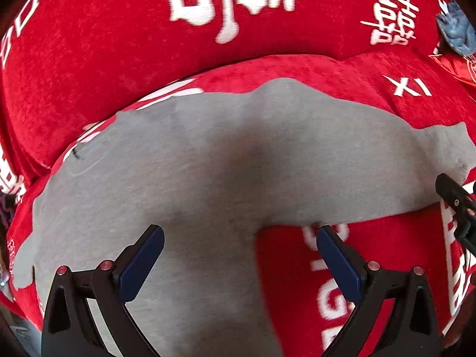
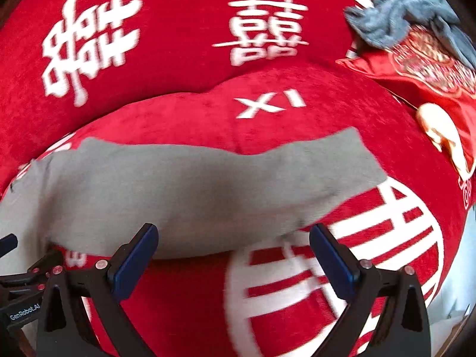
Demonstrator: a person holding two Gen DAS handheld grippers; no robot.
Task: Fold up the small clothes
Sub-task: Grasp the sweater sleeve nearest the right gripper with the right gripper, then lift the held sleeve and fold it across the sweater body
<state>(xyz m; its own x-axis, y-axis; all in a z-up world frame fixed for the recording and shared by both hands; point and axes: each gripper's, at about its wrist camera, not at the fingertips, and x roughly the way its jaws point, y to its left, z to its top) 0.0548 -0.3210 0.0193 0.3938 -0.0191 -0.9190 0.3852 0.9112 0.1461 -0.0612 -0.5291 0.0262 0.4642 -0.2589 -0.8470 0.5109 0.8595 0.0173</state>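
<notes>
A small grey garment [image 1: 208, 160] lies spread flat on a red sofa seat [image 1: 297, 68]. It also shows in the right wrist view [image 2: 184, 184]. My left gripper [image 1: 239, 235] is open and empty, hovering over the garment's near edge. My right gripper [image 2: 233, 235] is open and empty, just above the garment's near right edge. The right gripper's black body [image 1: 458, 205] shows at the right edge of the left wrist view. The left gripper's body [image 2: 17, 270] shows at the left edge of the right wrist view.
The red sofa backrest [image 2: 184, 29] with white characters rises behind the seat. A crumpled blue-grey cloth [image 2: 392, 20] lies on a red embroidered cushion [image 2: 422, 68] at the far right. The same blue-grey cloth [image 1: 455, 26] appears in the left wrist view.
</notes>
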